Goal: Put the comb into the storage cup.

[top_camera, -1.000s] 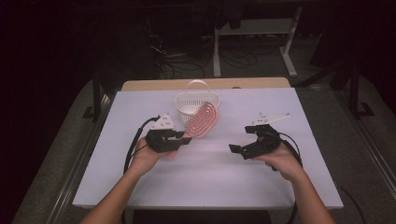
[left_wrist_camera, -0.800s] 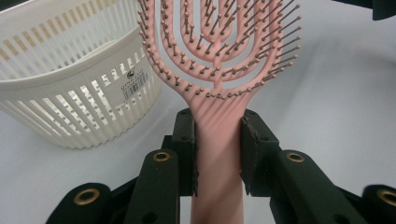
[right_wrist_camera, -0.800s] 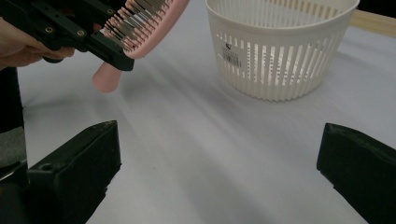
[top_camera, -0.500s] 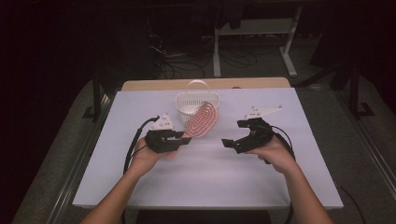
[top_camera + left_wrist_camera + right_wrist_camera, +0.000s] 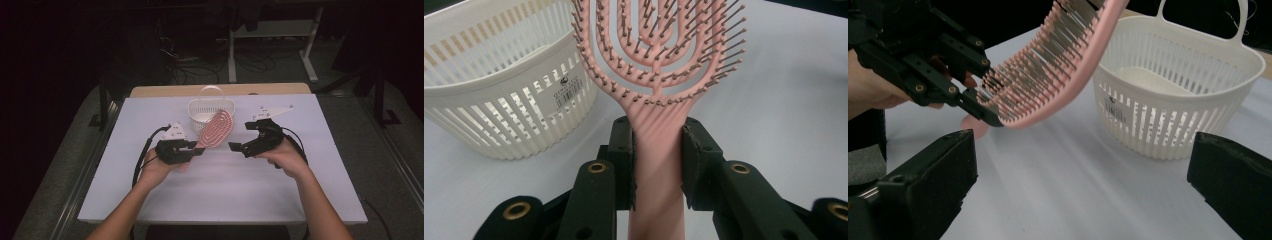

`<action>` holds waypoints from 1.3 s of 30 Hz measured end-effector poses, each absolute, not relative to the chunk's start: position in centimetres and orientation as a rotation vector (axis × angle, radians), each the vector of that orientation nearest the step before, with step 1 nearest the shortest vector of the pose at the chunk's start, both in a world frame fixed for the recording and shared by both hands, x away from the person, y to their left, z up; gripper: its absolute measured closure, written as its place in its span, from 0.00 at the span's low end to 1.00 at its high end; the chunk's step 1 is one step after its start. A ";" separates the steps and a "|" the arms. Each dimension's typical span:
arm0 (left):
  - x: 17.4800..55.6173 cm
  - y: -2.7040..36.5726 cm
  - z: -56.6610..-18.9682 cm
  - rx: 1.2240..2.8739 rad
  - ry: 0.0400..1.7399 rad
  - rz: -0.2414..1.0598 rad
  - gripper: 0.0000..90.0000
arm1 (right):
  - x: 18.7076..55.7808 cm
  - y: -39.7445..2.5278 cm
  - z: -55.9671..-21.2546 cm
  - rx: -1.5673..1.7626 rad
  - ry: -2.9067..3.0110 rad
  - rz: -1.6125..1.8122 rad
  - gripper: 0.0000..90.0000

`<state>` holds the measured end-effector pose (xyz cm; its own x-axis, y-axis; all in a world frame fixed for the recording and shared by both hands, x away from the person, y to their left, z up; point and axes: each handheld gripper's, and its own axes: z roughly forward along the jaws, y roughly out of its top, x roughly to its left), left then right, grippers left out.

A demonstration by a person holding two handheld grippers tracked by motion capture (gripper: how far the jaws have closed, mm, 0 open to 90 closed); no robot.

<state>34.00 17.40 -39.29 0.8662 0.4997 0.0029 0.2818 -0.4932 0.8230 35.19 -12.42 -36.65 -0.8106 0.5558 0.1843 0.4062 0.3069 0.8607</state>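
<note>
Pink vented plastic hairbrush (image 5: pixel 216 128) is held off the white tabletop (image 5: pixel 320 175), tilted, its head raised toward the white slotted plastic basket with a loop handle (image 5: pixel 210 107). Left gripper (image 5: pixel 657 160) is clamped on the brush neck, jaws pressed flat on both sides of the handle just below the bristle field. Right gripper (image 5: pixel 234 146) is seen wide open with nothing between its jaws, pointed at the brush head and the basket from nearby.

Step judged: brush to be handed across or lowered into the basket. If a handover is meant, the right jaws are best closed across the rim of the head or the bare handle end (image 5: pixel 973 125), not on the bristles, which would flex and slip. The left grip should be released only after the second hold is firm.

Room: basket stands near the far table edge (image 5: pixel 220 90), so any push on it should be gentle. Open tabletop lies on the person's side and to both flanks. The basket's loop handle rises at the far rim; entry is freer from the near side.
</note>
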 end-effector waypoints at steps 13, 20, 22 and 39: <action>33.8 16.5 -39.6 2.109 0.551 0.306 0.79 | 35.4 -11.7 -36.6 0.918 2.389 1.579 0.00; 33.4 15.9 -39.7 2.118 0.531 0.312 0.79 | 35.5 -11.5 -36.4 0.932 2.364 1.625 0.00; 33.3 15.8 -39.7 2.115 0.530 0.315 0.79 | 35.5 -11.3 -36.5 0.934 2.366 1.639 0.00; 32.4 15.7 -40.2 2.121 0.532 0.347 0.79 | 36.3 -9.7 -37.2 0.961 2.401 1.661 0.11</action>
